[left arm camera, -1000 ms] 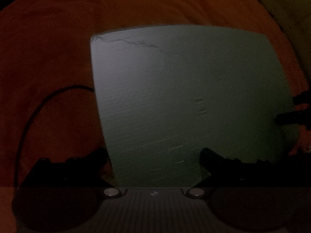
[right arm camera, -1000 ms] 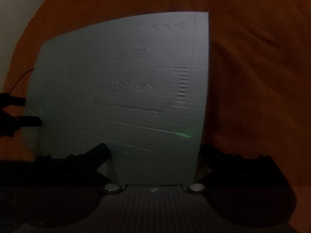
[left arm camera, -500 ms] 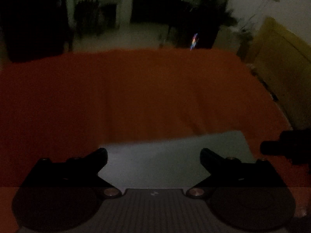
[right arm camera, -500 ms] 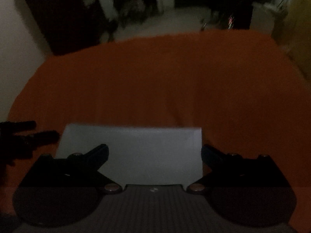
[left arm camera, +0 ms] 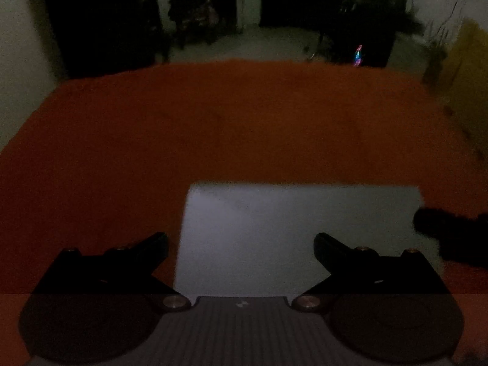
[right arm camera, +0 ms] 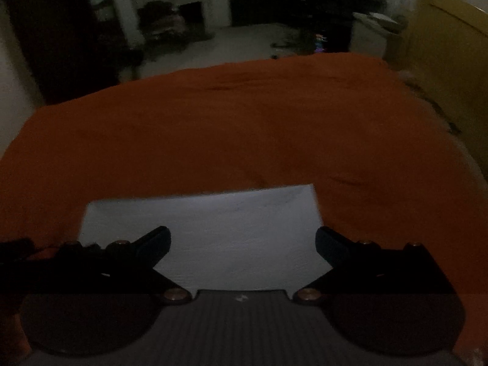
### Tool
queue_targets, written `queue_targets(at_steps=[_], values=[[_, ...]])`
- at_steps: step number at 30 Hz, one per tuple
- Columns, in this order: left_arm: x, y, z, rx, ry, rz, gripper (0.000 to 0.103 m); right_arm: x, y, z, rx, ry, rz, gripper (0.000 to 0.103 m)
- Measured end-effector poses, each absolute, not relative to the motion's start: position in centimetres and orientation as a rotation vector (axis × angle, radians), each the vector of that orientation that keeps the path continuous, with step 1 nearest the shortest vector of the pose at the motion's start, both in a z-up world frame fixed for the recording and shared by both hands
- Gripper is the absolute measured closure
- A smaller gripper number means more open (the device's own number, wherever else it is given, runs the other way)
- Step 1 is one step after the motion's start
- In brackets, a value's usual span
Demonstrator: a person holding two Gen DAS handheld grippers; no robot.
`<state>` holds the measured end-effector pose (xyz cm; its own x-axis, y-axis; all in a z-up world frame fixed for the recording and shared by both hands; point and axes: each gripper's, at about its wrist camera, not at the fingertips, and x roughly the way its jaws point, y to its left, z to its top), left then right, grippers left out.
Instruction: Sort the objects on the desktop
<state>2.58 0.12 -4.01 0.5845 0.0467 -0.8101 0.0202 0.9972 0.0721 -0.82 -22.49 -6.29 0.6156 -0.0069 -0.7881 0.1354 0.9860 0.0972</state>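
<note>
Pale sheet [left arm camera: 274, 228] near edge hidden behind left gripper [left arm camera: 241, 241], dim

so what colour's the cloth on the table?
Orange cloth, clearest in the right wrist view.

I see a dim room; pale floor [left arm camera: 274, 39]; a dark wooden chair [left arm camera: 189, 9] by the fireplace [left arm camera: 225, 3]; a yellow door [right arm camera: 451, 61] to my right.

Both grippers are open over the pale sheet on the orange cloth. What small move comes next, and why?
Probably lower the left gripper toward the sheet's near edge. Its jaws stand wide apart and hold nothing, the sheet lies flat on the cloth, and no other item shows. The right gripper is open too.
</note>
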Motion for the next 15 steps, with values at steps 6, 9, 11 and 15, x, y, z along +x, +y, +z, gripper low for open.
queue_targets(at_steps=[6, 9, 11, 15], values=[[1.2, 0.5, -4.0, 0.048, 1.016, -0.002, 0.000, -3.6, -22.1, -8.0, 0.159, 0.994, -0.038, 0.000], [0.5, 0.6, -3.9, 0.032, 1.050, -0.012, 0.000, -3.7, -22.4, -8.7, 0.173, 1.034, -0.057, 0.000], [0.7, 0.6, -3.8, 0.053, 1.044, -0.003, 0.000, -3.4, -22.4, -8.6, 0.180, 1.029, -0.066, 0.000], [-0.2, 0.0, -4.6, 0.065, 1.056, -0.014, 0.000, -3.1, -21.9, -8.7, 0.177, 1.038, -0.061, 0.000]])
